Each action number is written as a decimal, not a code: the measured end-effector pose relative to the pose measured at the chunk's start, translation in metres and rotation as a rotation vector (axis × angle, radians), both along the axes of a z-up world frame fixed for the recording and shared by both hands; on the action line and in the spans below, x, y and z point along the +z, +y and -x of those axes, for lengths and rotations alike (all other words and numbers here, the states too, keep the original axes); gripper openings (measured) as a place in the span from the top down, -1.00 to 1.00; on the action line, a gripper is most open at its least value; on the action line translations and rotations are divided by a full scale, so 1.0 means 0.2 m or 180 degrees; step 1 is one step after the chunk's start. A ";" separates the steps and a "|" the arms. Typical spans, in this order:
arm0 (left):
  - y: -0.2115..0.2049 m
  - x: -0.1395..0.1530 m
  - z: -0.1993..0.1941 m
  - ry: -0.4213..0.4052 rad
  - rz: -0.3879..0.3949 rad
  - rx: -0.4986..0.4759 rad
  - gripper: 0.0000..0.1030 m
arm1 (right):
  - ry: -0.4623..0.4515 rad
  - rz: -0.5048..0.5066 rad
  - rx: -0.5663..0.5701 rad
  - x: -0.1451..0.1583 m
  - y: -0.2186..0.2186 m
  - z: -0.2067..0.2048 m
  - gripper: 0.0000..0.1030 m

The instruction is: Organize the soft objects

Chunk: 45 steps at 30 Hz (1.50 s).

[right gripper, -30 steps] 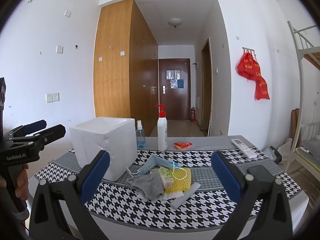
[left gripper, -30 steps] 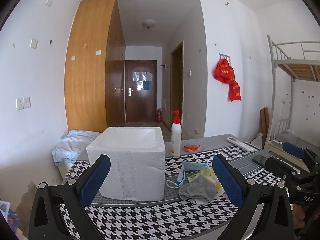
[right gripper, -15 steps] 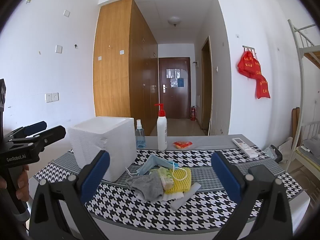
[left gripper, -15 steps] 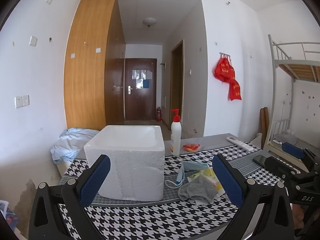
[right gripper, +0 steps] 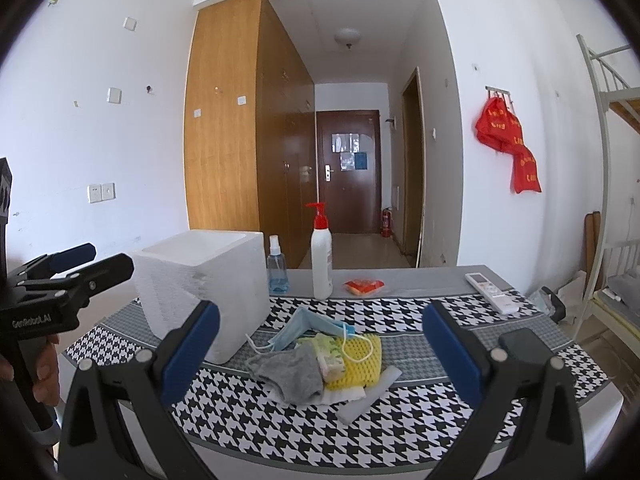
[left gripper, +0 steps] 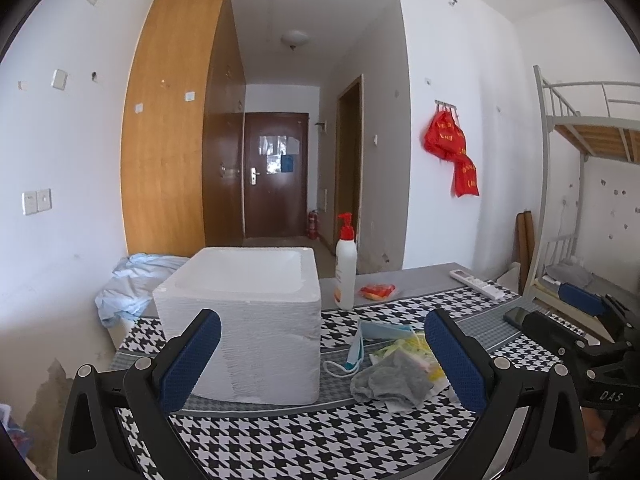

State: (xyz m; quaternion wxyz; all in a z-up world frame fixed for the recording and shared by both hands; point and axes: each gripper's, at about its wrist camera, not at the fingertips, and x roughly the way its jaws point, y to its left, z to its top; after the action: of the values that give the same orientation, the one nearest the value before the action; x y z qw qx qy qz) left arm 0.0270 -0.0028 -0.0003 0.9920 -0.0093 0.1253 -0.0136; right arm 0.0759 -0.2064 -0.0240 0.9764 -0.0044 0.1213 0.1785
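Observation:
A pile of soft things lies on the houndstooth table: a grey sock [right gripper: 294,370] [left gripper: 390,378], a blue face mask [right gripper: 308,326] [left gripper: 380,332], a yellow foam net [right gripper: 360,356] and a green tissue pack [right gripper: 330,354]. A white foam box [right gripper: 204,276] [left gripper: 244,320] stands open-topped to their left. My right gripper [right gripper: 320,354] is open and empty, held back from the pile. My left gripper [left gripper: 322,356] is open and empty, facing the box; it also shows in the right wrist view [right gripper: 72,264].
A white pump bottle [right gripper: 322,256] [left gripper: 346,264], a blue spray bottle [right gripper: 277,266], a red packet [right gripper: 364,286] and a remote [right gripper: 492,292] stand at the table's far side. A phone [left gripper: 520,314] lies at right. A bunk bed frame [left gripper: 560,184] stands right.
Both grippers have drifted slightly; the views shift a little, with the box nearer in the left wrist view. Nothing on the table has moved.

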 end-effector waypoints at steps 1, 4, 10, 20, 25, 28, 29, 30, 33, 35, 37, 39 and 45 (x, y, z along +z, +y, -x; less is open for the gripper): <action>0.00 0.00 -0.01 0.0022 0.0009 -0.0012 -0.98 | 0.0012 0.0002 -0.0003 0.00 0.00 -0.01 -0.99; -0.02 -0.01 -0.04 0.0059 0.0007 -0.0045 -0.98 | 0.0058 -0.0006 -0.0006 -0.01 -0.01 -0.03 -0.99; -0.04 -0.04 -0.10 0.0129 -0.0008 -0.0085 -0.98 | 0.0190 0.0007 -0.0034 -0.04 -0.02 -0.10 -0.99; -0.07 -0.11 -0.20 0.0313 0.0024 -0.0186 -0.98 | 0.0390 0.0046 -0.0097 -0.09 -0.05 -0.18 -0.99; -0.09 -0.16 -0.26 0.0449 0.0048 -0.0264 -0.98 | 0.0524 0.0112 -0.0145 -0.13 -0.05 -0.22 -0.99; -0.11 -0.19 -0.29 0.0546 0.0038 -0.0300 -0.98 | 0.0607 0.0128 -0.0187 -0.16 -0.07 -0.25 -0.99; -0.12 -0.20 -0.30 0.0570 0.0038 -0.0309 -0.98 | 0.0648 0.0123 -0.0205 -0.17 -0.08 -0.27 -0.99; -0.12 -0.21 -0.31 0.0600 0.0038 -0.0324 -0.98 | 0.0676 0.0121 -0.0211 -0.18 -0.08 -0.28 -0.99; -0.14 -0.24 -0.35 0.0679 0.0049 -0.0357 -0.98 | 0.0764 0.0135 -0.0234 -0.21 -0.10 -0.31 -0.99; -0.15 -0.26 -0.37 0.0730 0.0051 -0.0375 -0.98 | 0.0789 0.0147 -0.0254 -0.22 -0.11 -0.32 -0.99; -0.17 -0.28 -0.40 0.0786 0.0053 -0.0402 -0.98 | 0.0822 0.0152 -0.0261 -0.24 -0.11 -0.34 -0.99; -0.19 -0.30 -0.41 0.0830 0.0057 -0.0417 -0.98 | 0.0861 0.0176 -0.0262 -0.25 -0.12 -0.36 -0.99; -0.23 -0.37 -0.47 0.0995 0.0027 -0.0465 -0.98 | 0.0973 0.0256 -0.0283 -0.30 -0.12 -0.41 -0.99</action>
State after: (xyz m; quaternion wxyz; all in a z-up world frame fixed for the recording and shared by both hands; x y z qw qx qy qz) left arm 0.1203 -0.0490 -0.0734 0.9567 -0.0064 0.2784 -0.0845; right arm 0.1572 -0.2302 -0.0832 0.9525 -0.0108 0.2757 0.1287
